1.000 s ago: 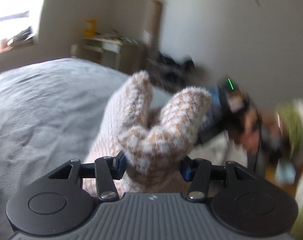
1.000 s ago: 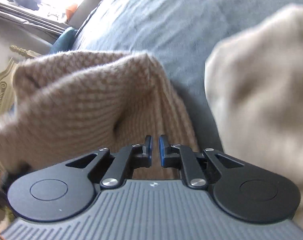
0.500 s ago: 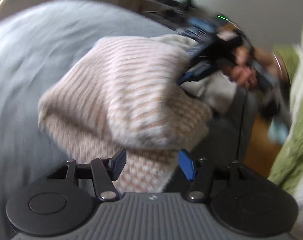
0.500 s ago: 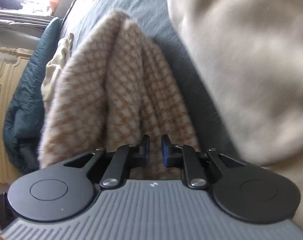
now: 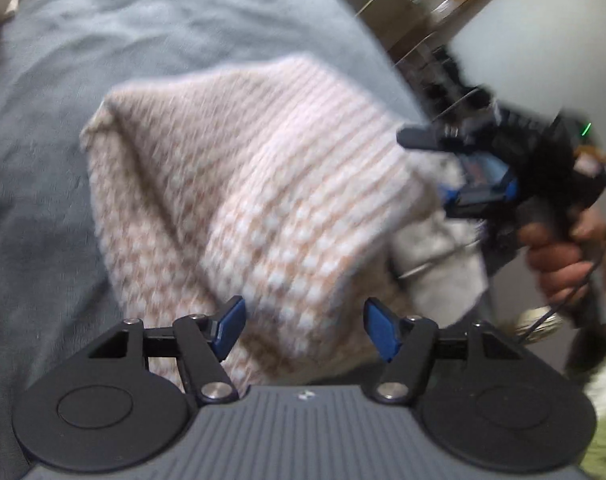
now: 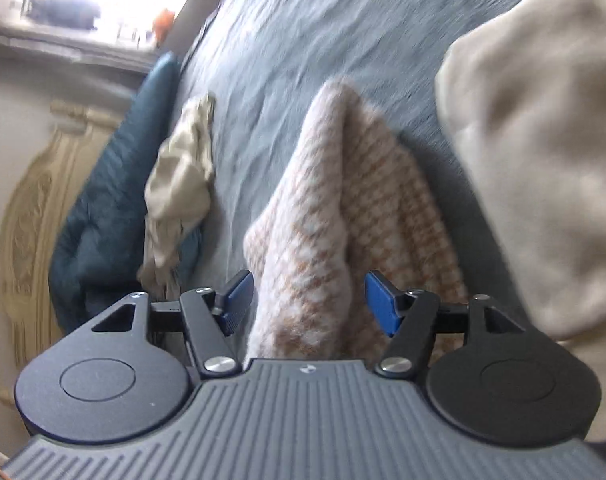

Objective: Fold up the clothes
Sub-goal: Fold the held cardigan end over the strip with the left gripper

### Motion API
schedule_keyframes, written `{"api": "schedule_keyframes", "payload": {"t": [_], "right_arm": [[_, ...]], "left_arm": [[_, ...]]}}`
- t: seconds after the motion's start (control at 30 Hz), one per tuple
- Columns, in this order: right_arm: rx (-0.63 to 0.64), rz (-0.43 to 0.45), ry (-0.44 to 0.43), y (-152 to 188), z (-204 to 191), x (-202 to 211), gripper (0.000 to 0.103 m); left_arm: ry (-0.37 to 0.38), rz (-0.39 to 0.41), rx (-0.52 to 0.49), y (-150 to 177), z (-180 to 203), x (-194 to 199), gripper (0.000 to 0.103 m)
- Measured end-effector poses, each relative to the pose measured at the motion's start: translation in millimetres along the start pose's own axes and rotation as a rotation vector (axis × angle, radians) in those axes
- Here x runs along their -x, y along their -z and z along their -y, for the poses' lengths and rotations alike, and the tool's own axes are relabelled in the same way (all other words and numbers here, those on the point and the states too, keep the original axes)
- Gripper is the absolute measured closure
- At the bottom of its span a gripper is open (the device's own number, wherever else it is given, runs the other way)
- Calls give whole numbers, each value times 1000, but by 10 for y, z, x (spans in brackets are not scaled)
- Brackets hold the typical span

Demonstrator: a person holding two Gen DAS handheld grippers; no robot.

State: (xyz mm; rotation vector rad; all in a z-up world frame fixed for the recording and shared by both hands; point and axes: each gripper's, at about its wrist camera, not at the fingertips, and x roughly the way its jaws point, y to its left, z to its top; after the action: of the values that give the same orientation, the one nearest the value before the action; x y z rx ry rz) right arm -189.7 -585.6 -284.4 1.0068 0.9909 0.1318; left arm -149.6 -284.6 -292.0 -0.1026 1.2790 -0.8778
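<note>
A pink, tan and white knit sweater [image 5: 263, 184] lies bunched in a fold on the grey-blue bed [image 5: 103, 60]. My left gripper [image 5: 305, 328] points down at its near edge; the jaws are opening, with a fold of knit between the blue pads [image 5: 231, 320] but not pressed. In the right wrist view a ridge of the sweater [image 6: 315, 220] runs between the pads of my right gripper [image 6: 309, 300], whose jaws are opening too and stand clear of the fabric. The left wrist view shows the right gripper [image 5: 435, 172] at the sweater's right edge, held by a hand [image 5: 555, 256].
A large cream garment [image 6: 543, 152] rises blurred at the right. A crumpled beige cloth [image 6: 179, 184] and a teal duvet [image 6: 111, 208] lie at the bed's left side by a carved headboard [image 6: 27, 220]. Shelves and boxes [image 5: 415, 12] stand past the bed.
The right gripper's jaws went from shut to wide apart. The left gripper spread wider, rolled and dipped toward the bed, and the sweater sank from a raised bunch into a fold on the bed.
</note>
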Motion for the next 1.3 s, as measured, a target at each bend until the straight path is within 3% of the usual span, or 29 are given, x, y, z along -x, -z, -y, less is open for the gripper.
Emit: {"api": "schedule_keyframes", "payload": {"t": [0.07, 0.17, 0.27, 0.37, 0.5, 0.7, 0.83, 0.93, 1.07, 1.23, 1.3], "right_arm": [[58, -74, 43, 121, -72, -50, 48], [144, -126, 116, 234, -239, -142, 76], [153, -123, 116, 244, -309, -103, 82], [2, -148, 17, 229, -293, -41, 86], [-157, -177, -75, 342, -308, 77, 88], [-353, -159, -39, 809, 53, 148, 88], [-470, -135, -74, 1046, 279, 93, 89], [-425, -142, -46, 1117, 296, 36, 89], [-427, -171, -26, 1229, 399, -16, 88], [-340, -173, -13, 1231, 282, -68, 88], [-276, -164, 5, 1209, 188, -93, 87]], "left_arm": [[-20, -37, 48, 68, 2, -100, 40], [-3, -39, 182, 160, -60, -138, 45], [-3, 24, 280, 246, -78, -189, 51], [-14, 67, 354, 324, -82, -322, 57], [17, 114, 449, 427, -155, -401, 58], [42, 106, 477, 554, -266, -464, 59], [61, 105, 465, 587, -299, -473, 61], [56, 51, 429, 624, -323, -393, 60], [65, 2, 456, 729, -481, -30, 53], [17, 28, 434, 593, -512, 284, 52], [48, 57, 435, 552, -338, 308, 50]]}}
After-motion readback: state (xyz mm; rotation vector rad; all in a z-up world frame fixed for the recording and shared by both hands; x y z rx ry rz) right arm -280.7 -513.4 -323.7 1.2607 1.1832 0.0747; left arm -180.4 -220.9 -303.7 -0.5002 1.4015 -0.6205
